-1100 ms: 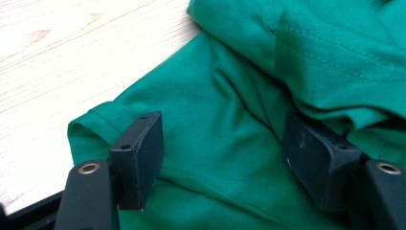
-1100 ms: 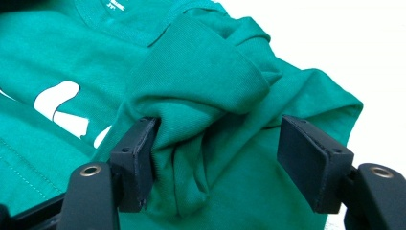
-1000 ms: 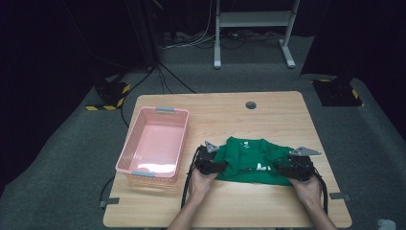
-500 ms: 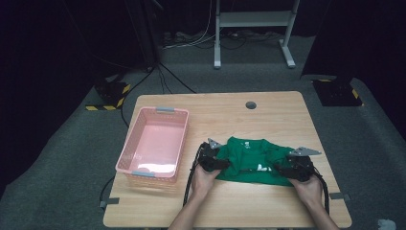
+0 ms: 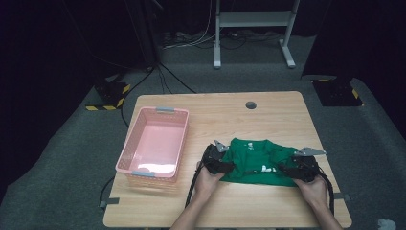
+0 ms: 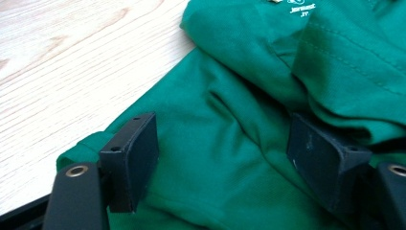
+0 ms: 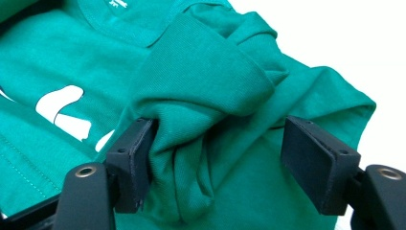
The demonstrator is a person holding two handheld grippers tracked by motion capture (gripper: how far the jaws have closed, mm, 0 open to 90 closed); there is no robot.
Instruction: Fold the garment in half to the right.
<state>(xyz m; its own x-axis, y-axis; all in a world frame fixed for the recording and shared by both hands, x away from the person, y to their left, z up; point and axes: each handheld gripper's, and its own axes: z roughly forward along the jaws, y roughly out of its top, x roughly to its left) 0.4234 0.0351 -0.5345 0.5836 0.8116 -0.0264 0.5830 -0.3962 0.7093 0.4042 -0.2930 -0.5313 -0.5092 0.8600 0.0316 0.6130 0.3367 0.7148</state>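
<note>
Item: green T-shirt [image 5: 261, 160], lying partly folded on the near right part of the wooden table [image 5: 268, 117]. Soft, light, limp cloth; likely to sag and slip out of its fold when lifted, so best taken at the bunched side folds, both ends at once.

Left gripper [image 6: 222, 158]: jaws wide, resting over the shirt's left edge, cloth between them but not pinched. Right gripper [image 7: 218, 160]: jaws wide, a bunched sleeve fold between them, one pad touching it, no squeeze.

Container: pink basket [image 5: 125, 155], left of the shirt, nothing inside.
</note>
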